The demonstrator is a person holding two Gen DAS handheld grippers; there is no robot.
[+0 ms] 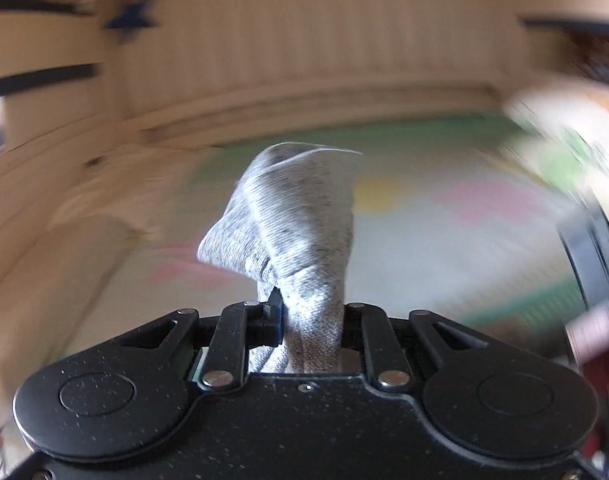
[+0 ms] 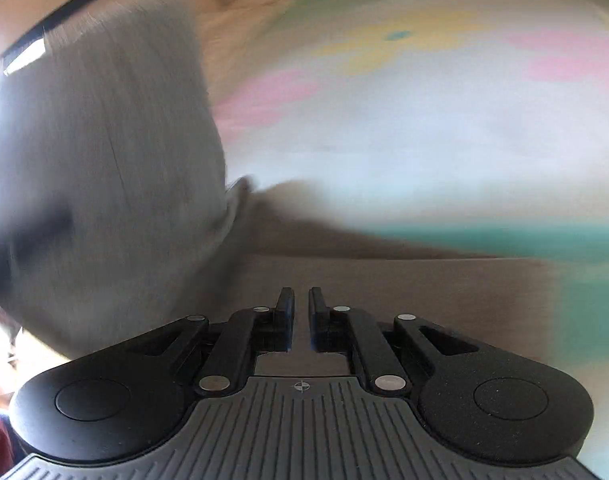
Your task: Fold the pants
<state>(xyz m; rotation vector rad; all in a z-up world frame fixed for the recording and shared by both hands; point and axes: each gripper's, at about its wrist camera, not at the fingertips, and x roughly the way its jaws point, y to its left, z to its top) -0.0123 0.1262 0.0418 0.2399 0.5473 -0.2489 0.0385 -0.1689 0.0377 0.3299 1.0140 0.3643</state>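
The grey knit pants (image 1: 292, 220) are bunched between the fingers of my left gripper (image 1: 310, 312), which is shut on the fabric and holds it up off the mat. In the right wrist view the pants (image 2: 104, 160) hang as a wide grey sheet at the left, blurred by motion, and lower fabric (image 2: 384, 280) lies under the fingers. My right gripper (image 2: 301, 304) has its fingers close together with a thin gap, and nothing shows between them.
A pastel play mat (image 1: 444, 216) with pink, yellow and green patches covers the floor; it also shows in the right wrist view (image 2: 424, 120). A cream wall with a baseboard (image 1: 304, 100) runs behind. Both views are motion-blurred.
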